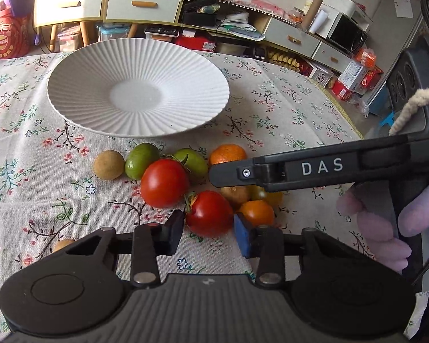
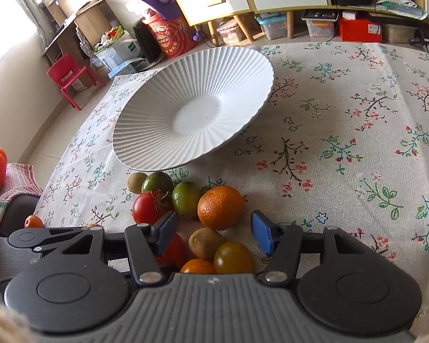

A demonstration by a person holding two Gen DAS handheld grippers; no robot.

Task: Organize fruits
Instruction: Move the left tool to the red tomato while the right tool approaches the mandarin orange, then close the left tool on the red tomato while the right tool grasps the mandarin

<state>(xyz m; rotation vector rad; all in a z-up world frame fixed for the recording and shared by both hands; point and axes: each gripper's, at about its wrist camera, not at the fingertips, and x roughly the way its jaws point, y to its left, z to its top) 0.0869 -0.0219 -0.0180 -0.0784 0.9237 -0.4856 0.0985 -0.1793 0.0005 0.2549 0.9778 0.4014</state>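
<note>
In the left wrist view, the left gripper [image 1: 208,230] has its black and blue pads on either side of a red, glossy tomato with a green stem [image 1: 209,213]; the pads sit at its flanks and look to be pressing it, so I read it as gripped while it rests on the flower-printed tablecloth [image 1: 286,114]. The white ribbed ceramic plate [image 1: 71,85] lies beyond the pile, with nothing in it. A 2nd red tomato [image 1: 164,183] touches the held one, and the right gripper's black finger marked DAS [image 1: 314,168] crosses above the small orange fruits.

In the right wrist view, the right gripper [image 2: 214,233] stands open, its blue pads clear of everything, with a brown kiwi-like fruit [image 2: 205,242] and a yellow-green cherry tomato [image 2: 233,257] below the gap and a round orange [image 2: 220,207] just ahead.

Risk: the fruits touch one another, so lifting the tomato could roll its neighbours, and the 2 tools work close enough to collide. A hard squeeze might bruise the soft tomato.
</note>
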